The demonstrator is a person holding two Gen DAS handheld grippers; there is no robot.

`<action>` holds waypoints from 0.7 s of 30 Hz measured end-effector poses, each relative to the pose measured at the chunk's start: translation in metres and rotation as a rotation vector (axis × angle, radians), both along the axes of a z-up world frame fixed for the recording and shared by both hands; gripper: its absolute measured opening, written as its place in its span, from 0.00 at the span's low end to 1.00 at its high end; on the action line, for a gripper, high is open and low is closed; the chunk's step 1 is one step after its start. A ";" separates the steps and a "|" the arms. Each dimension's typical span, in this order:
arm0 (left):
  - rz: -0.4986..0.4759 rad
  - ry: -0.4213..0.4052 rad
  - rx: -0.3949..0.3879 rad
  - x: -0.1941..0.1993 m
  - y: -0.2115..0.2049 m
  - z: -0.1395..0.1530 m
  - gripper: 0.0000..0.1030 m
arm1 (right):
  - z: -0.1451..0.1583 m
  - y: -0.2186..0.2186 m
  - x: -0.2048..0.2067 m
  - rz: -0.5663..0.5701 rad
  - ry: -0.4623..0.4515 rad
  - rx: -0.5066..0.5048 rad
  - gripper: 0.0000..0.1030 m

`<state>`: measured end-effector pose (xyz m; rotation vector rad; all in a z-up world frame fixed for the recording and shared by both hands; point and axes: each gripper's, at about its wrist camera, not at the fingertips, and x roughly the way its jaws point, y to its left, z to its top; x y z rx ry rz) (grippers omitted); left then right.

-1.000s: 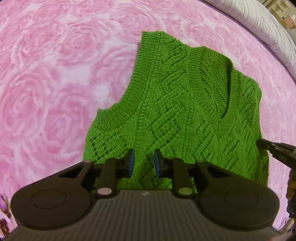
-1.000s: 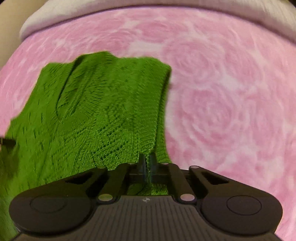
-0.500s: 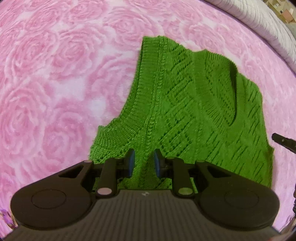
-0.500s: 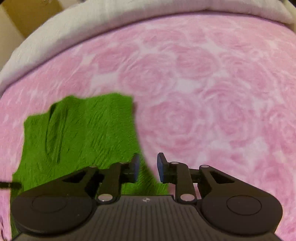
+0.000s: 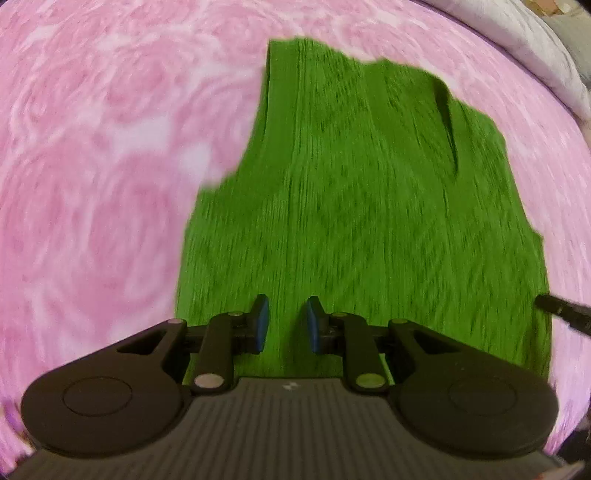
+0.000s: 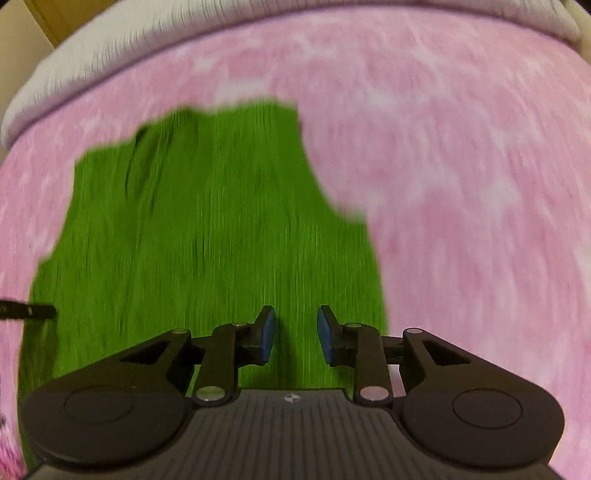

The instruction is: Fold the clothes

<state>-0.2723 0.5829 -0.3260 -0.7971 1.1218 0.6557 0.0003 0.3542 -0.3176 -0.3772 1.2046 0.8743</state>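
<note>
A green knitted sleeveless vest (image 5: 351,206) lies flat on a pink rose-patterned blanket (image 5: 92,166), neck end away from me. It also shows in the right wrist view (image 6: 207,229). My left gripper (image 5: 284,325) is open and empty over the vest's near left part. My right gripper (image 6: 295,332) is open and empty over the vest's near right part, close to its right edge. The tip of each gripper shows at the edge of the other's view, the right one (image 5: 561,314) and the left one (image 6: 26,310). Both views are motion-blurred.
The pink blanket (image 6: 461,184) covers a bed. A white ribbed cover or pillow lies along the far edge (image 6: 147,48) and also shows in the left wrist view (image 5: 524,48). A brown board (image 6: 62,11) shows beyond the bed.
My right gripper was shut on the vest's edge, then let go and opened. Both grippers have since moved nearer over the vest. My left gripper stayed open.
</note>
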 end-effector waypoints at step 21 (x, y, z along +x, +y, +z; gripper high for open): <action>-0.148 -0.155 0.186 -0.034 -0.114 0.024 0.18 | 0.017 -0.046 -0.112 0.009 -0.091 0.109 0.37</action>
